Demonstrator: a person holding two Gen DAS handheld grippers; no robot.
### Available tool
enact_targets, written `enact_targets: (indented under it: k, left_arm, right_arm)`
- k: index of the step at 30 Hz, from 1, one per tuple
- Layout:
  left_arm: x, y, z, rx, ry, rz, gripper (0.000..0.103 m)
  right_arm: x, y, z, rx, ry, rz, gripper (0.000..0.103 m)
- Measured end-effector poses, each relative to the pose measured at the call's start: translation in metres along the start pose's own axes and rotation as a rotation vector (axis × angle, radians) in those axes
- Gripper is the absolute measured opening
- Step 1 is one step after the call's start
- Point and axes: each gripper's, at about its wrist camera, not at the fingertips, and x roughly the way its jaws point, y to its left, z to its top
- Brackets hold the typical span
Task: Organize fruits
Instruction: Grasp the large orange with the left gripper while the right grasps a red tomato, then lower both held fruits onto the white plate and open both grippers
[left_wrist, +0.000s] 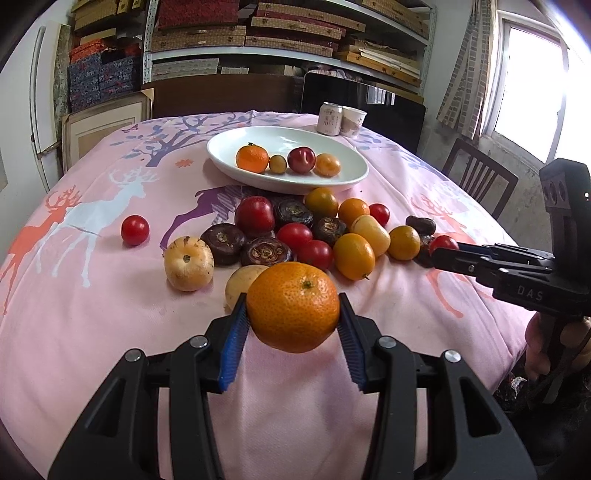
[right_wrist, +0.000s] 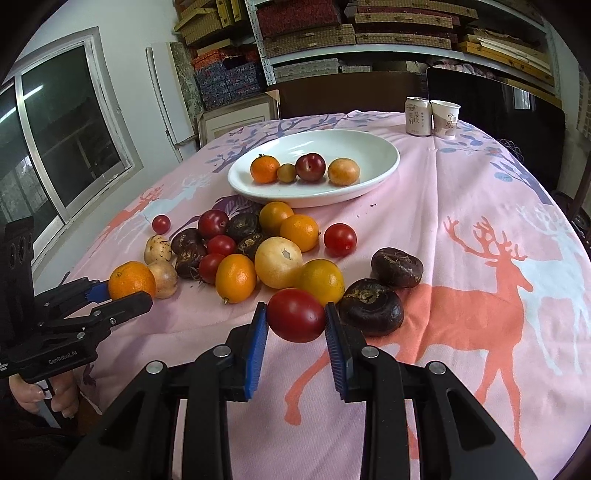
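Note:
My left gripper is shut on a tangerine, held just above the pink cloth in front of the fruit pile. My right gripper is shut on a red cherry tomato, its blue pads pressing both sides. In the right wrist view the left gripper shows at the left with the tangerine. From the left wrist view, the right gripper reaches in from the right, tomato at its tip. A white oval plate beyond the pile holds a tangerine, a small yellow-green fruit, a plum and an orange-yellow fruit.
The loose pile holds cherry tomatoes, kumquats, dark water chestnuts, pale peeled ones and a plum. Two water chestnuts lie beside the right gripper. A can and paper cup stand at the table's far edge. A chair is at the right.

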Motion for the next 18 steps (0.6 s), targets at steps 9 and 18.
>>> enact_targets:
  k: [9, 18]
  left_arm:
    - [-0.001, -0.001, 0.001, 0.001, -0.005, 0.004, 0.045]
    - [-0.012, 0.001, 0.008, -0.004, -0.041, 0.011, 0.045]
  right_arm:
    - [-0.005, -0.003, 0.000, 0.010, -0.012, 0.009, 0.031]
    - [-0.018, -0.003, 0.004, 0.013, -0.052, 0.022, 0.031]
